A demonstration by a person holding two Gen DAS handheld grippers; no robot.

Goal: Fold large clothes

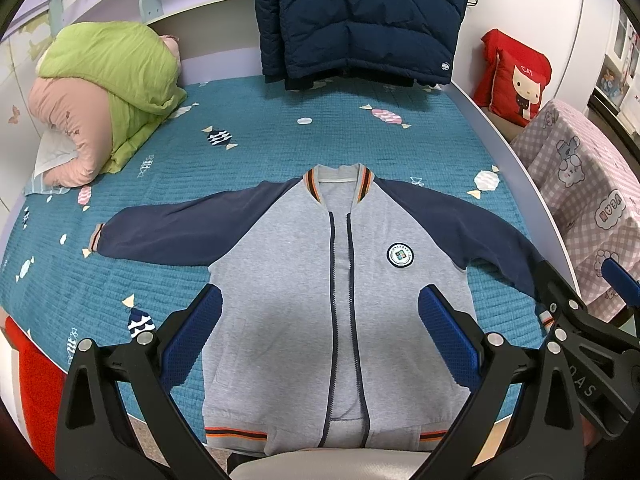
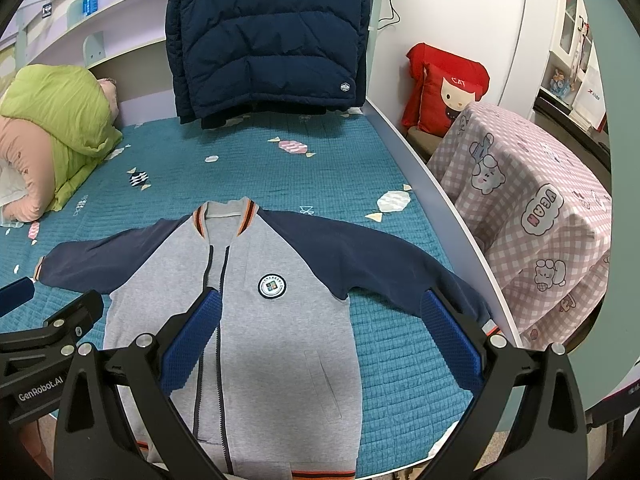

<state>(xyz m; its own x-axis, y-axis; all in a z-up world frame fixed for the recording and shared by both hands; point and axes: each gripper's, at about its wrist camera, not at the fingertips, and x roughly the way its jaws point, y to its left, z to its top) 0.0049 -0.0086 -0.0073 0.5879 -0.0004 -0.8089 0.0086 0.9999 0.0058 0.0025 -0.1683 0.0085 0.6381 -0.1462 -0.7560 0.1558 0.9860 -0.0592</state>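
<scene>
A grey zip jacket [image 1: 288, 292] [image 2: 280, 320] with navy sleeves and a round chest badge lies flat, front up, on the teal bedspread [image 1: 240, 136], sleeves spread to both sides. My left gripper [image 1: 320, 312] hovers open above its lower body, blue pads wide apart, nothing between them. My right gripper [image 2: 324, 316] is open too, held over the jacket's right half near the right sleeve [image 2: 400, 268]. Each gripper shows at the edge of the other's view.
A green and pink duvet [image 1: 104, 92] is bundled at the bed's far left. A dark blue puffer jacket [image 1: 360, 16] hangs over the far end. Right of the bed stand a pink checked cloth-covered table [image 2: 540, 208] and a red cushion [image 2: 444, 88].
</scene>
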